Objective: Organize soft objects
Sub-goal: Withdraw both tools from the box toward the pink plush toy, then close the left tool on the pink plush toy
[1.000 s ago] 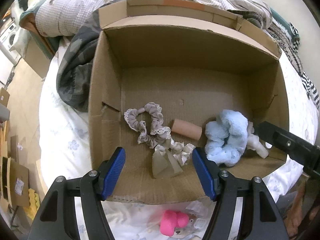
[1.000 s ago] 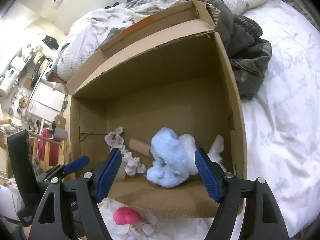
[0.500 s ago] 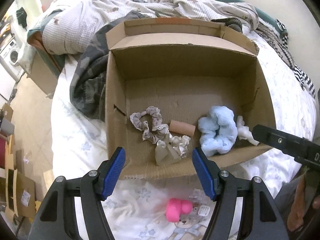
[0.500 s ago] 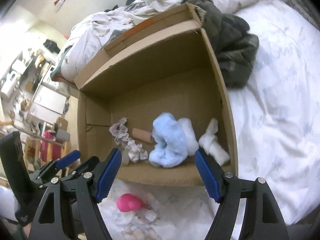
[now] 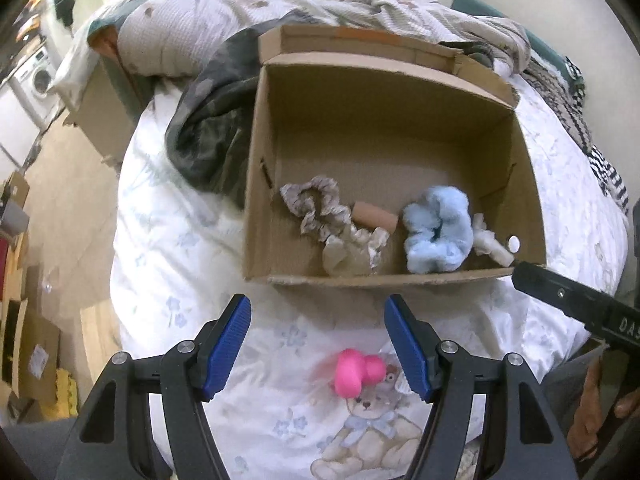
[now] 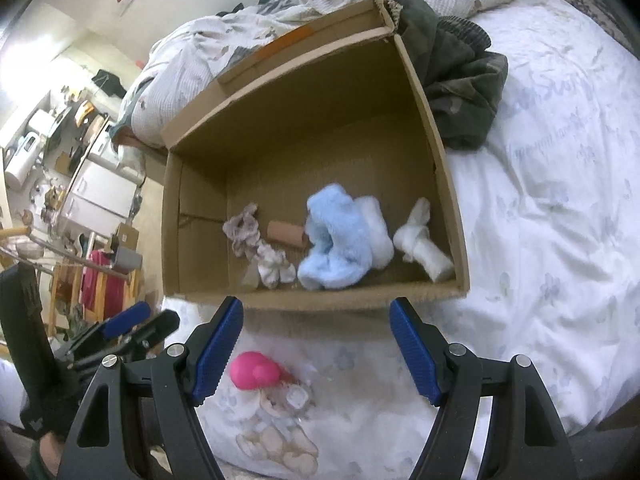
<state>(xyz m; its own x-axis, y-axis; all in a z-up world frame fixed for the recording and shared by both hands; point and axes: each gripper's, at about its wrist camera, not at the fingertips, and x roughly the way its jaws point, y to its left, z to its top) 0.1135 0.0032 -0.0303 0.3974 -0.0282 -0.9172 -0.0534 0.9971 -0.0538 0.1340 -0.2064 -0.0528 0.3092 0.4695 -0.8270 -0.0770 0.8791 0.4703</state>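
An open cardboard box (image 5: pixel 256 184) (image 6: pixel 448 168) stands on the bed. Inside lie a grey frilly scrunchie (image 5: pixel 316 204) (image 6: pixel 242 228), a pale cloth piece (image 5: pixel 352 250) (image 6: pixel 272 266), a tan roll (image 5: pixel 374 216) (image 6: pixel 286 234), a fluffy light-blue scrunchie (image 5: pixel 438 236) (image 6: pixel 334 246) and a white knotted cloth (image 5: pixel 490 242) (image 6: pixel 424 240). A pink soft object (image 5: pixel 356 370) (image 6: pixel 254 370) lies on the sheet in front of the box. My left gripper (image 5: pixel 318 344) is open and empty, above the pink object. My right gripper (image 6: pixel 316 346) is open and empty, in front of the box.
A dark camouflage garment (image 5: pixel 208 128) (image 6: pixel 460 76) lies by the box. A rumpled quilt (image 5: pixel 208 28) fills the back of the bed. The sheet has a teddy bear print (image 5: pixel 372 440). The floor with boxes (image 5: pixel 24 344) lies to the left.
Both grippers have pulled back out of the box toward the near edge of the bed. The pink object now sits between the left gripper's fingers in view. Both stay open.
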